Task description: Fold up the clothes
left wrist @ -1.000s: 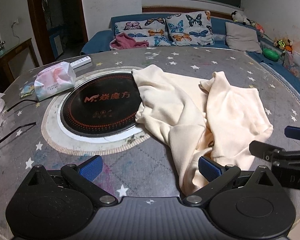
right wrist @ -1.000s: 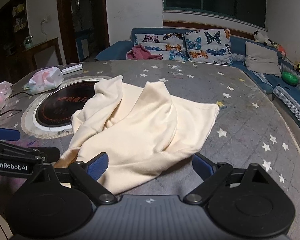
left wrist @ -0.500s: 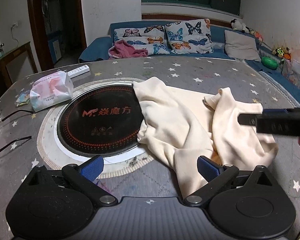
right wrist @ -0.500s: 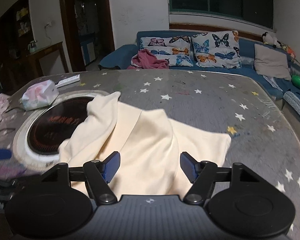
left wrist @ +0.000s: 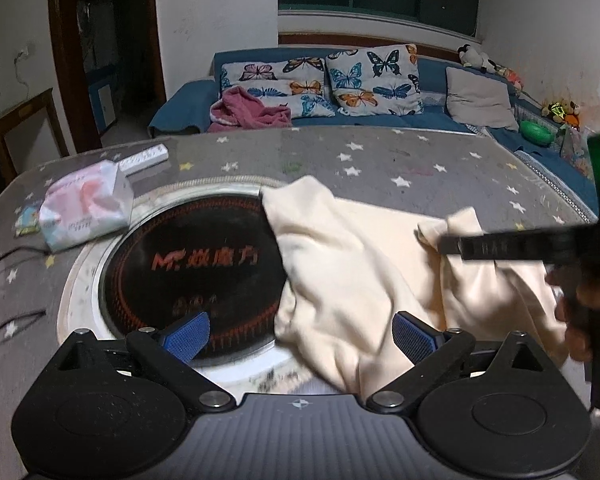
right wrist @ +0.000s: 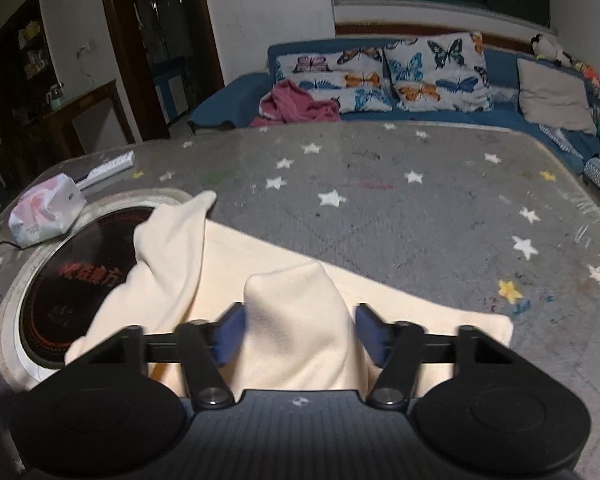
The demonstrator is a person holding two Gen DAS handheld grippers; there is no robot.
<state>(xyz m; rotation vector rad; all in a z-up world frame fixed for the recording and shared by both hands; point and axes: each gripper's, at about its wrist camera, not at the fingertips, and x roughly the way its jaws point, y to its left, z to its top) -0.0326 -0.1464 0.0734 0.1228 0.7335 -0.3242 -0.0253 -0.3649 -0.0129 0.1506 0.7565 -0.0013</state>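
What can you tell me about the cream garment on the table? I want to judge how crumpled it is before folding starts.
The cream garment is one plain, soft, knit-looking piece, unfolded and rumpled into loose ridges. It lies on the grey star-patterned table, its left part draped over the round black cooktop. A raised fold stands between the pads of the right tool, whose jaws are closing on it. The left tool hangs open over its near edge. No print is visible.

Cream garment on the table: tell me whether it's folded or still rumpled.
Rumpled, not folded. The cream garment lies in loose bunches, one corner draped over the black round cooktop, and a raised hump stands between the closing right tool's pads.
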